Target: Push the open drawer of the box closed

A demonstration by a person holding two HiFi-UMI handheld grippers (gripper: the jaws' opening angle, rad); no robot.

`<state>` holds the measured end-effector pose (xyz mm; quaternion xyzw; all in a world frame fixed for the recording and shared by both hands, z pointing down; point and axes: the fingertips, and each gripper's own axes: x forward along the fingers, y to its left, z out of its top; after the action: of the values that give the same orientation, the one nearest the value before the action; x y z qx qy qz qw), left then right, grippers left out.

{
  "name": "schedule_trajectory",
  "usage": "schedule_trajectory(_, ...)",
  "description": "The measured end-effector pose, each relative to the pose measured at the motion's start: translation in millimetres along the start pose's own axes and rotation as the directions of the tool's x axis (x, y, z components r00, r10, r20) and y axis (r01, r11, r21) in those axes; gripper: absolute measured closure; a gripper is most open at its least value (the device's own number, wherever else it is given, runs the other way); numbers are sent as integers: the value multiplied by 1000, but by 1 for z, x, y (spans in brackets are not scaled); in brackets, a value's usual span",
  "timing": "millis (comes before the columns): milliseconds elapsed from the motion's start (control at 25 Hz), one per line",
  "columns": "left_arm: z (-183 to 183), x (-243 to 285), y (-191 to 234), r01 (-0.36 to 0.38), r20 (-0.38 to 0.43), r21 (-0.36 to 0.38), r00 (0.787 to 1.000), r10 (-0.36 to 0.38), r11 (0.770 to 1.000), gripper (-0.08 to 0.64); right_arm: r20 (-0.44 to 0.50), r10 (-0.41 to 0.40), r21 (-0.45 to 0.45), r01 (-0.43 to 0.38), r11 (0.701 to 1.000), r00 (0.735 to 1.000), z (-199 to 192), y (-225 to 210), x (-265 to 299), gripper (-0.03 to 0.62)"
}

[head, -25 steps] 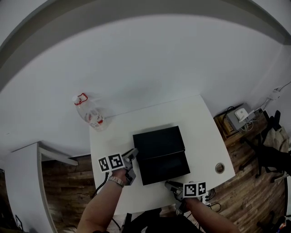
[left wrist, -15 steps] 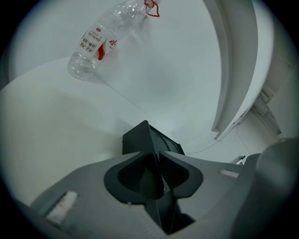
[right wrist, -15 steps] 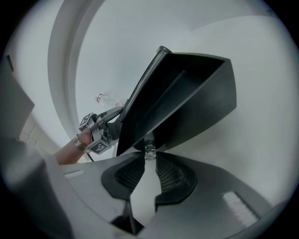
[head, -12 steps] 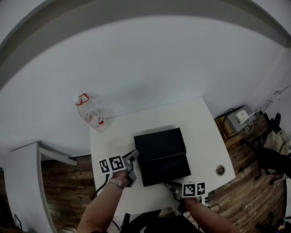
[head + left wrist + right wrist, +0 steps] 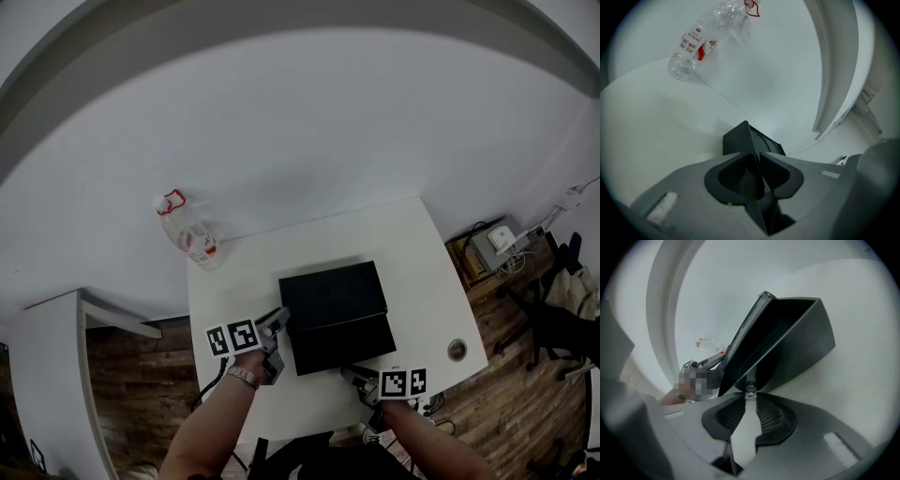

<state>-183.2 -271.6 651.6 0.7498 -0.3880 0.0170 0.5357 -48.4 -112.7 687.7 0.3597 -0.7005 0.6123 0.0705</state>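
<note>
The drawer (image 5: 345, 340) juts partly from the box (image 5: 333, 292) toward the table's (image 5: 427, 258) near edge; the right gripper (image 5: 351, 374) pinches its small knob (image 5: 750, 392); the left gripper (image 5: 279, 320), jaws together, braces the box's left side; most pushing likely remains.

White wall (image 5: 300, 112), wood floor (image 5: 131, 384), white table (image 5: 408, 253), white shelf (image 5: 52, 328) lt.

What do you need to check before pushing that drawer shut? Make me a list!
1. The drawer sticks out of the box: ok, ready to push.
2. The right gripper is closed on the drawer's knob: ok.
3. The left gripper is shut, by the box's corner: ok.
4. The bottle stands apart from the box: ok.
5. Nothing inside blocks the drawer: cannot tell.
</note>
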Motion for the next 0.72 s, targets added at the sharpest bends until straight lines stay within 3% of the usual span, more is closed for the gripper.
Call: schedule_trajectory(720,0,0,0,13,-7,3,1000,-13,1000,453,16,-17,-10,18,1000,1000,31,4,19,520)
